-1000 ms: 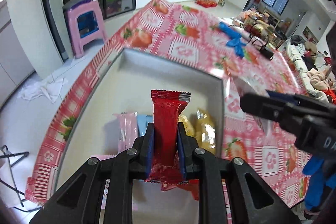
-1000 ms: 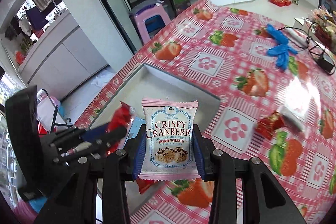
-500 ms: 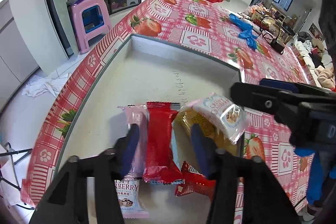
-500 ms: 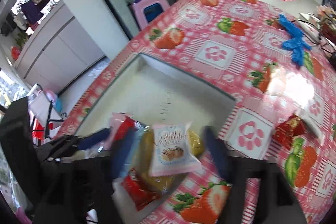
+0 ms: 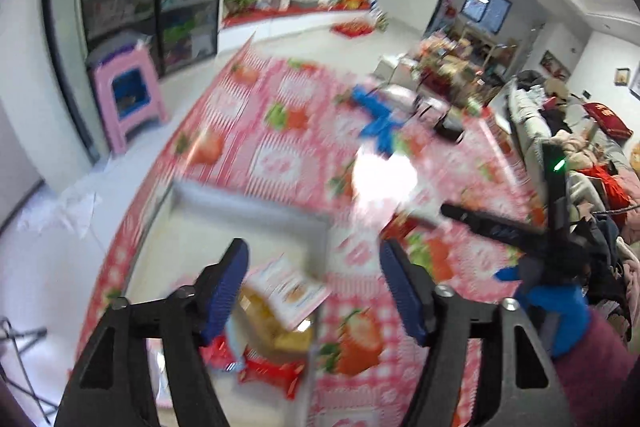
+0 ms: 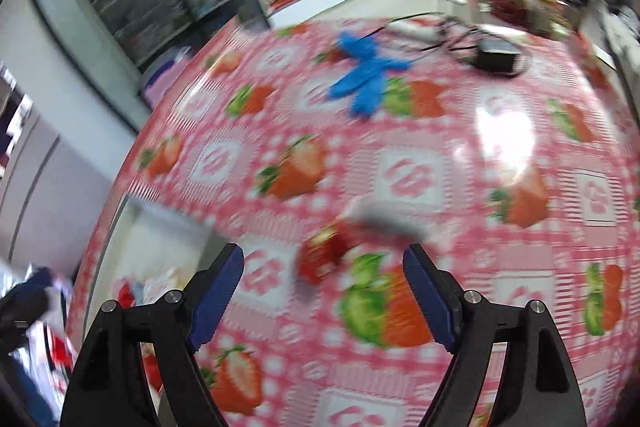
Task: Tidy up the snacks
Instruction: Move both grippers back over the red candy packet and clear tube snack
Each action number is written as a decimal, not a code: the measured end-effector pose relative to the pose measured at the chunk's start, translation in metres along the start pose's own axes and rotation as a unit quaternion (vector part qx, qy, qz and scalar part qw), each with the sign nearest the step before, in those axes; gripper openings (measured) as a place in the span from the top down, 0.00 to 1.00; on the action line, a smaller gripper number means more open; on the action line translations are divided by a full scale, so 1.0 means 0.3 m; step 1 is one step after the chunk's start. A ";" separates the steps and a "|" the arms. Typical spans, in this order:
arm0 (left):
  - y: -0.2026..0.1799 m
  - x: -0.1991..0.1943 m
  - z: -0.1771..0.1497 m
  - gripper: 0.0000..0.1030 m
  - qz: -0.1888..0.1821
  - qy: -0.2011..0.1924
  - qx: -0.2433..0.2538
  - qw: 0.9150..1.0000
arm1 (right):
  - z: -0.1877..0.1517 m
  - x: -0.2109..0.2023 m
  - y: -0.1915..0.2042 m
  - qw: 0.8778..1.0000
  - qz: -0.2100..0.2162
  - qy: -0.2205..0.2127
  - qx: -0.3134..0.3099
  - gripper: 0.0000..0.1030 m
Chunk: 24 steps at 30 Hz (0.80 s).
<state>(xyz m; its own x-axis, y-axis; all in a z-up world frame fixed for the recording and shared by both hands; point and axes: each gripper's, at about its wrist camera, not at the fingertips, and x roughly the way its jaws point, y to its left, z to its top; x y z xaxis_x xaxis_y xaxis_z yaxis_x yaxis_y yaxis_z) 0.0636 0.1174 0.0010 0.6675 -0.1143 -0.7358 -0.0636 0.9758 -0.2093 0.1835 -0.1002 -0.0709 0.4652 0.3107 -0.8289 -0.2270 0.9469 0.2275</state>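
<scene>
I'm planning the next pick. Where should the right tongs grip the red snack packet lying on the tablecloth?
Probably across the red snack packet at its middle, coming down from above: it lies flat on the tablecloth, clear of other things, just ahead of the open right tongs. Blur hides its seams, so its best edge is unclear.

Your views smear with motion: the snack packets (image 5: 280, 311) in the tray (image 5: 256, 205) blur past reading, a red wrapper (image 6: 320, 259) on the tabletop (image 6: 400, 171) is only a streak, and the tray's near end is cut off.
</scene>
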 end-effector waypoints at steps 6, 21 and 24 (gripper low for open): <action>-0.215 0.237 -0.007 0.21 0.003 0.038 0.077 0.996 | -0.001 0.059 -0.154 0.998 -0.036 0.012 0.043 0.19; -0.362 0.706 -0.088 0.21 0.012 0.064 0.112 0.992 | -0.064 0.275 -0.201 0.986 -0.093 0.003 -0.135 0.22; -0.340 0.752 -0.081 0.21 0.009 0.075 0.103 0.992 | -0.051 0.287 -0.224 0.990 -0.067 -0.010 -0.123 0.25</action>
<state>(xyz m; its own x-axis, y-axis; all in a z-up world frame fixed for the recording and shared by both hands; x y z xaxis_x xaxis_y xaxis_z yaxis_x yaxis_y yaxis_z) 0.2027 -0.0124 -0.1593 0.5481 -0.1076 -0.8295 0.0879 0.9936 -0.0708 0.2256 -0.1384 -0.1655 0.5206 0.1879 -0.8328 -0.3636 0.9314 -0.0171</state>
